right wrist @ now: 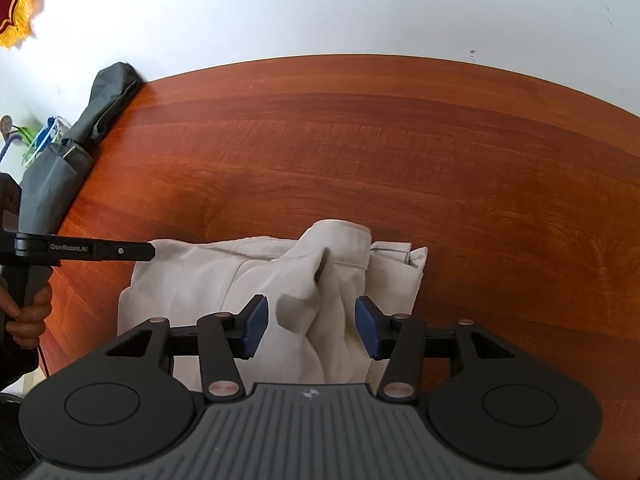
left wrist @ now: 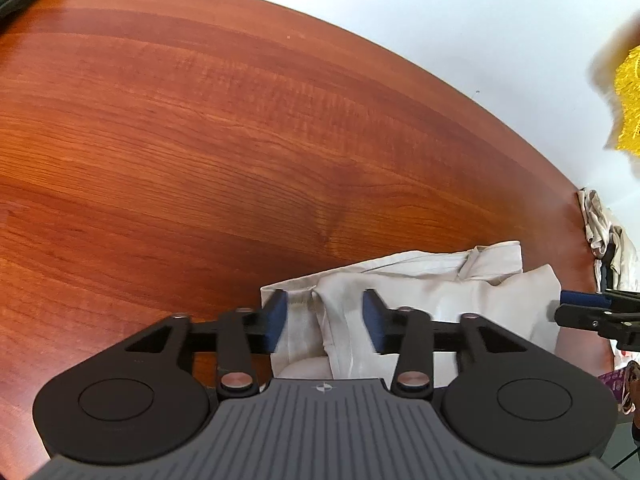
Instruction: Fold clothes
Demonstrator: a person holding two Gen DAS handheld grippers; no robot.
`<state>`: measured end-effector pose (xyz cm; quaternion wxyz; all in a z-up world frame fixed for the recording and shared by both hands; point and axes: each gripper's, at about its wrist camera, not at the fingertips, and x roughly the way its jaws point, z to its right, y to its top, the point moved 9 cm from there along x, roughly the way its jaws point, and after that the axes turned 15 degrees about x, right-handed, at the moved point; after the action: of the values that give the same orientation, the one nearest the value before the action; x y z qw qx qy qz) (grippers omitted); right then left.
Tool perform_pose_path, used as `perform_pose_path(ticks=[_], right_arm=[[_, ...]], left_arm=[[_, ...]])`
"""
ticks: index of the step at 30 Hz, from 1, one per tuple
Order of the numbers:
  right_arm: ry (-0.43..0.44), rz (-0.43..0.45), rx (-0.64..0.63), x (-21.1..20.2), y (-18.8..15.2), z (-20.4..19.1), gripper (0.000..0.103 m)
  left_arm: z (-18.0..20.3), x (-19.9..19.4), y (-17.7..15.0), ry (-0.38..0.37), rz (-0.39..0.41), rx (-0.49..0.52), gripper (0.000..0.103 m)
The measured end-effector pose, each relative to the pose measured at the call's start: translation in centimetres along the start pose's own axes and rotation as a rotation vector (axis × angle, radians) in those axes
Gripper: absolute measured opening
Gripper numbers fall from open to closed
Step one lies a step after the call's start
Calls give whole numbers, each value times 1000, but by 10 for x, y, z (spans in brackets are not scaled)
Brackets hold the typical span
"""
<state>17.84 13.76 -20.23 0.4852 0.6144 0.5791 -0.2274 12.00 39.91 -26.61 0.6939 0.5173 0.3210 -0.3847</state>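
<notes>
A cream garment [left wrist: 460, 288] lies folded in a rumpled bundle near the front of a reddish wooden table [left wrist: 200, 120]. My left gripper [left wrist: 325, 320] hangs just over its left end, jaws open, cloth showing between the blue pads without being pinched. In the right wrist view, the garment [right wrist: 200, 272] spreads under my right gripper [right wrist: 311, 326], which is also open above a raised fold. A finger [right wrist: 120, 250] of the left gripper reaches in from the left. The right gripper's fingertips [left wrist: 576, 300] show at the right edge of the left wrist view.
A grey garment [right wrist: 60, 168] lies along the table's far left edge [right wrist: 400, 140]. More crumpled clothes [left wrist: 604, 232] sit off the right end. A person's hand [right wrist: 28, 316] holds the left gripper's handle. A yellow fringed cloth [left wrist: 628, 100] hangs on the white wall.
</notes>
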Motion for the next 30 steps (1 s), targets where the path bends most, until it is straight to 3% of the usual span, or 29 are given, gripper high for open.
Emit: perform_pose_path(ticks=[16, 30], right_arm=[[-9, 59, -34, -27, -23, -12, 80], [-4, 76, -33, -48, -55, -3, 89]], left_arm=[[12, -37, -27, 33, 36, 15, 60], [34, -57, -62, 81, 41, 33, 68]])
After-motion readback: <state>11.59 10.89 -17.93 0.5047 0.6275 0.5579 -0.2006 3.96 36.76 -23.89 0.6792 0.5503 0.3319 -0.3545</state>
